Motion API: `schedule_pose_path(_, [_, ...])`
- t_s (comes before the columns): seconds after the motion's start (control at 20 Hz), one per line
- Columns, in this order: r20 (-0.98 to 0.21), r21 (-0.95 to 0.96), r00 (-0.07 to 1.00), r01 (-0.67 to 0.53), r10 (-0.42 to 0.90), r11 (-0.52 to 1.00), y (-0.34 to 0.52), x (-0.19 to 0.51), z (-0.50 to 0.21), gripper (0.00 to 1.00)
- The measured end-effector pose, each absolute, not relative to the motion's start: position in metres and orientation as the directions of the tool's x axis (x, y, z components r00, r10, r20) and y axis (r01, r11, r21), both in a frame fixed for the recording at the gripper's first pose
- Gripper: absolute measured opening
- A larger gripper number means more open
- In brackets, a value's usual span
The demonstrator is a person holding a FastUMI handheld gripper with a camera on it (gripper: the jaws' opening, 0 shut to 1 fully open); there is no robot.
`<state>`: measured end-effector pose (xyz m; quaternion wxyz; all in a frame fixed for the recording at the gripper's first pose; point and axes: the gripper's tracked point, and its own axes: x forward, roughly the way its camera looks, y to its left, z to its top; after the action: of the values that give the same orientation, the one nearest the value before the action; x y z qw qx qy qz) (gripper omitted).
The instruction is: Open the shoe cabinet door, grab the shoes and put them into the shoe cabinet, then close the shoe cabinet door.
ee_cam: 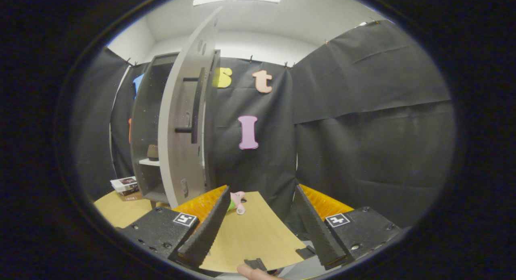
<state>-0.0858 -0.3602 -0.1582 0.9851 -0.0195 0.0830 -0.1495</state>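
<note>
The grey shoe cabinet point(147, 122) stands on the wooden table point(258, 231), ahead and left of the fingers. Its door point(181, 122) is swung open, edge turned toward me, with a dark bar handle point(196, 106) on it. Inside, a brownish object point(152, 152) rests on a white shelf; I cannot tell whether it is a shoe. A small pink shoe with a green part point(238, 201) lies on the table just past the left fingertip point(219, 203), near the door's lower corner. My gripper point(262, 188) is open with nothing between its fingers.
A stack of small boxes point(127, 187) sits on the table left of the cabinet. The table's right edge drops off just inside the right finger point(312, 219), with black cloth beyond. A person's fingertip point(254, 272) shows below the fingers.
</note>
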Motion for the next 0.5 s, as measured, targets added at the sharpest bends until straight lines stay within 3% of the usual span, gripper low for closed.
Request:
schedule_pose_path(0.25, [-0.163, -0.043, 0.97, 0.175, -0.179, 0.984, -0.297, -0.062, -0.166, 1.0])
schedule_pose_path(0.5, [-0.112, -0.171, 0.948, 0.276, -0.297, 0.946, -0.279, -0.062, -0.163, 0.93])
